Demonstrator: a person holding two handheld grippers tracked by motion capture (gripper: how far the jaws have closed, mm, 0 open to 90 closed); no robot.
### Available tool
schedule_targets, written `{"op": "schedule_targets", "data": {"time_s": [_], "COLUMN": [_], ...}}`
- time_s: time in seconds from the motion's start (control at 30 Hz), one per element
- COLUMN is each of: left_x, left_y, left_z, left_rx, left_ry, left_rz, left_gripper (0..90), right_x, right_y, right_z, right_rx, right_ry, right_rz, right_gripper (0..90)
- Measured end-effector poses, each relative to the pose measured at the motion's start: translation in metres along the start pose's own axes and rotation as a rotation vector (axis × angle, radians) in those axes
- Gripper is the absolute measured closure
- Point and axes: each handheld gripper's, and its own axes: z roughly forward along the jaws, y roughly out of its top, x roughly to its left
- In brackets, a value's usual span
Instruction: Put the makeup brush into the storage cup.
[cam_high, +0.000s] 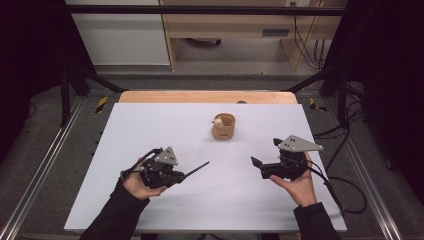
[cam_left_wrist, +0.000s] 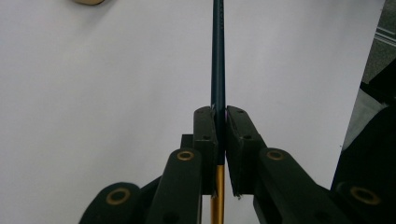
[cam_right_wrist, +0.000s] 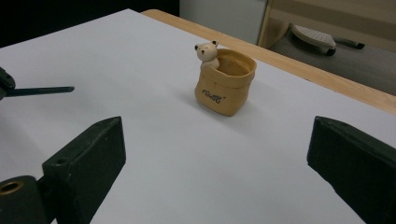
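Observation:
My left gripper (cam_high: 181, 175) sits low on the left of the white table (cam_high: 150, 130), shut on a thin dark pen (cam_high: 197, 168) that points right and slightly away. In the left gripper view the jaws (cam_left_wrist: 220, 116) clamp the pen (cam_left_wrist: 218, 56), whose gold end shows below the pads. My right gripper (cam_high: 266, 151) is on the right, held in a hand, jaws wide open and empty. A tan pouch-shaped cup (cam_high: 223, 126) with a small bear figure on its rim stands upright mid-table; the right gripper (cam_right_wrist: 215, 135) faces the cup (cam_right_wrist: 226, 84) from some distance. The pen tip (cam_right_wrist: 42, 90) enters from the left.
The white sheet covers a wooden table whose far edge (cam_high: 207, 96) shows behind the cup. Black frame posts and cables (cam_high: 345, 150) flank the table on the right. Wooden furniture (cam_high: 240, 25) stands on the floor beyond.

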Motion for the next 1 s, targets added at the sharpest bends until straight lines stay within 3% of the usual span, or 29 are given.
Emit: {"op": "schedule_targets", "data": {"time_s": [0.2, 0.6, 0.73, 0.87, 1.0], "left_x": [0.001, 0.002, 0.001, 0.001, 0.002], "left_y": [0.012, 0.031, 0.036, 0.04, 0.041], "left_z": [0.003, 0.013, 0.016, 0.019, 0.022], "left_rx": [-0.003, 0.033, 0.036, 0.075, 0.08], "left_ry": [-0.032, -0.043, -0.055, -0.057, -0.062], "left_rz": [0.027, 0.077, 0.077, 0.094, 0.092], "left_gripper": [83.1, 83.1, 83.1, 83.1, 83.1], "right_x": [0.01, 0.029, 0.037, 0.042, 0.048], "right_y": [0.005, 0.021, 0.024, 0.026, 0.026], "right_z": [0.007, 0.013, 0.015, 0.017, 0.019], "right_rx": [0.023, 0.073, 0.099, 0.114, 0.136], "right_ry": [0.015, 0.036, 0.039, 0.053, 0.071], "right_rz": [-0.044, -0.143, -0.19, -0.213, -0.234], "right_gripper": [5.1, 5.6, 5.9, 6.4, 7.1]}}
